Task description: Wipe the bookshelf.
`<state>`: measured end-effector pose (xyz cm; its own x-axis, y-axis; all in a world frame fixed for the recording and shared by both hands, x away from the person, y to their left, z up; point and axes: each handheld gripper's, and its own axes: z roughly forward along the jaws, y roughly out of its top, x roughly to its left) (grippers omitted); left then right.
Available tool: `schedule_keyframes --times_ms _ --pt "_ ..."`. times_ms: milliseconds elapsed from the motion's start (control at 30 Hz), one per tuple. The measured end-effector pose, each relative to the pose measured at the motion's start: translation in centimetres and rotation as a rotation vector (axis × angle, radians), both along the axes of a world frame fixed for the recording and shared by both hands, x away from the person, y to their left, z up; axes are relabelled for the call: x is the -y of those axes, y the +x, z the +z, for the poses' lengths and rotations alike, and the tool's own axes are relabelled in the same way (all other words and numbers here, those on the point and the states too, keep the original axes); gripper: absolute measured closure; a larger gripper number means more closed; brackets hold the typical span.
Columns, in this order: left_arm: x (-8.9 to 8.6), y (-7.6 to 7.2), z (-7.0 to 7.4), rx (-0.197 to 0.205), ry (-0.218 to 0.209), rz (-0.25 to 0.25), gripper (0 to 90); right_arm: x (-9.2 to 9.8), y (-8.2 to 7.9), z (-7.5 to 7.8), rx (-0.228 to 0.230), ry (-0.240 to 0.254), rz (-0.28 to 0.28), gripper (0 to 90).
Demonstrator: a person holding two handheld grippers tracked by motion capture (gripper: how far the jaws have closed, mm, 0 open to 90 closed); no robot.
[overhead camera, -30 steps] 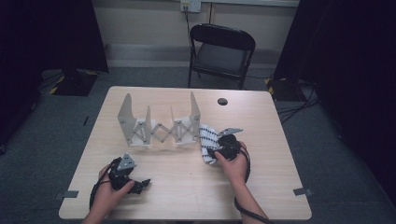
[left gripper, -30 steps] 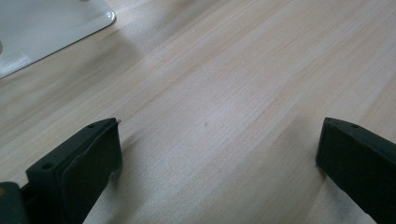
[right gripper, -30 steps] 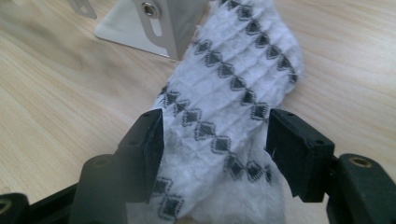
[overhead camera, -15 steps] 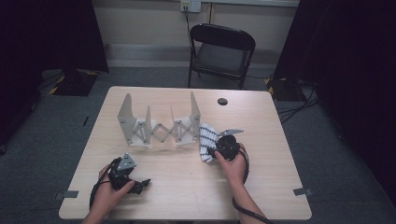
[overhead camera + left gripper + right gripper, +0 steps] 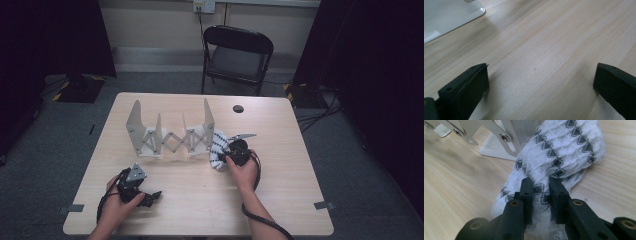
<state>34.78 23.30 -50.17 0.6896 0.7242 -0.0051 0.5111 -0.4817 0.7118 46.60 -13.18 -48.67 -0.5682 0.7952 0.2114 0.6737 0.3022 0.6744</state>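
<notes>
We see the right tongs (image 5: pixel 541 192) clenched on a fold of a white cloth with small black triangle marks (image 5: pixel 564 152), which lies bunched on the table (image 5: pixel 280 195). In the high view these right tongs (image 5: pixel 223 157) sit at the near end of the cloth (image 5: pixel 216 150), with the hand (image 5: pixel 243 170) just behind them. Beyond the tongs and touching the cloth's far side stands a white folding rack with scissor links (image 5: pixel 172 132); in the right gripper view its riveted bars and flat foot (image 5: pixel 496 142) rise just past the cloth.

The left tongs (image 5: pixel 541 82) are released, jaws wide apart with bare wood between them (a corner of the rack's white foot (image 5: pixel 449 15) shows ahead and to their left). In the high view the left tongs (image 5: pixel 154 196) lie low on the table, held by the left hand (image 5: pixel 117 207), well apart from the right tongs and nearer the person than the rack.

Far past both tongs, a small dark round spot (image 5: pixel 238 108) marks the table's far edge, and a black folding chair (image 5: pixel 237 52) stands behind the table.
</notes>
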Motion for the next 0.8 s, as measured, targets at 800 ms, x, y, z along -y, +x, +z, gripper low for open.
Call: schedule_keyframes --times_ms 800 --pt "0.0 0.1 0.0 0.001 -0.001 0.003 0.0 -0.1 2.1 0.2 0.011 -0.046 -0.012 63.3"
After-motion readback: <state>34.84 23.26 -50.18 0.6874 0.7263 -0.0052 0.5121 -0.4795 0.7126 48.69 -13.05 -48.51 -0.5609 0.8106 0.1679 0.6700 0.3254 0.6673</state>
